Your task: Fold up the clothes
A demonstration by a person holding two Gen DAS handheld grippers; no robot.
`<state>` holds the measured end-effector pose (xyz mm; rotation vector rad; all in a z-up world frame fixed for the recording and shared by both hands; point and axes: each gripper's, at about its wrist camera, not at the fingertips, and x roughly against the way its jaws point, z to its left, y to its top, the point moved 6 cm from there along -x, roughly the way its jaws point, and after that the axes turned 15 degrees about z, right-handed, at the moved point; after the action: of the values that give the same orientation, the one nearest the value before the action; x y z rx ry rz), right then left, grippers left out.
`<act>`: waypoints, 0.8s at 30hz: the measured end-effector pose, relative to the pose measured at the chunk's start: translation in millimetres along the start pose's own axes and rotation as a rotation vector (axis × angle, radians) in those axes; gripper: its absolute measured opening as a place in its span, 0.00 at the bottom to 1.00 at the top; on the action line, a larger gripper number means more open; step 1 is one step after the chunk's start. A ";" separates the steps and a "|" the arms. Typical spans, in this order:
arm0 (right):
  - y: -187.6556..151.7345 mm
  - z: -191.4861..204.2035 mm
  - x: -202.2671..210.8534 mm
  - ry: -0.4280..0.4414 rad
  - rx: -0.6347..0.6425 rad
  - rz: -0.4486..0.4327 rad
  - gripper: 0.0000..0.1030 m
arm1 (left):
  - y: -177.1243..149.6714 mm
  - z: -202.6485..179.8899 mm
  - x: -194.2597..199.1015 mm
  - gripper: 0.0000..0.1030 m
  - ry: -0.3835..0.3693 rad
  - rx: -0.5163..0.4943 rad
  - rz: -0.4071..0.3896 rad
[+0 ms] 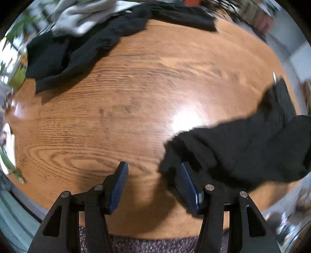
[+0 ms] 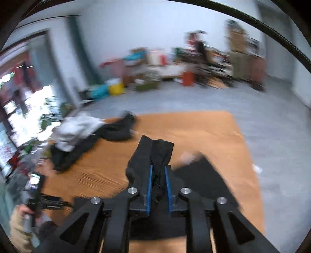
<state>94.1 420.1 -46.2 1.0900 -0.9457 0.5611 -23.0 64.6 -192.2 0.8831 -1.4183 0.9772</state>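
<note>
Left gripper [image 1: 153,181] points down at the wooden table [image 1: 136,101], jaws standing apart with bare tabletop between them; an edge of the black garment [image 1: 243,148] drapes over the outer side of one blue pad [image 1: 187,184] without being pinched. Right gripper [image 2: 159,186] is raised above the table, jaws drawn narrow and clamped on a bunched fold of the same black garment, which rises beyond the fingertips while the rest trails down to the tabletop. At the table's far edge lies a heap of black clothes [image 1: 77,48] with pale grey clothes [image 1: 81,17] resting on top, well apart from both grippers.
</note>
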 end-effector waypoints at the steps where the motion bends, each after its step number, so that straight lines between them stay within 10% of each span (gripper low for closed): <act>1: -16.3 -21.9 -7.0 -0.050 -0.048 0.035 0.47 | -1.9 -6.1 0.6 0.55 0.002 -0.017 -0.006; 9: -62.9 -58.6 -61.8 0.056 -0.178 0.192 0.55 | -1.2 -42.4 -0.2 0.55 -0.005 -0.072 0.007; 17: -54.1 106.2 -137.3 0.222 0.225 0.320 0.67 | -8.9 -31.2 -15.5 0.55 -0.402 0.115 0.125; 22: -46.0 151.2 -171.5 0.176 0.352 0.377 0.74 | 11.5 -38.8 -22.3 0.55 -0.405 0.189 0.137; 24: -40.6 155.3 -186.6 0.150 0.360 0.395 0.63 | 17.3 -39.8 -20.8 0.53 -0.415 0.196 0.123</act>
<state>-24.9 272.3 -203.0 1.1637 -0.9544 1.1566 -22.7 107.6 -213.8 1.2053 -1.7631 1.0806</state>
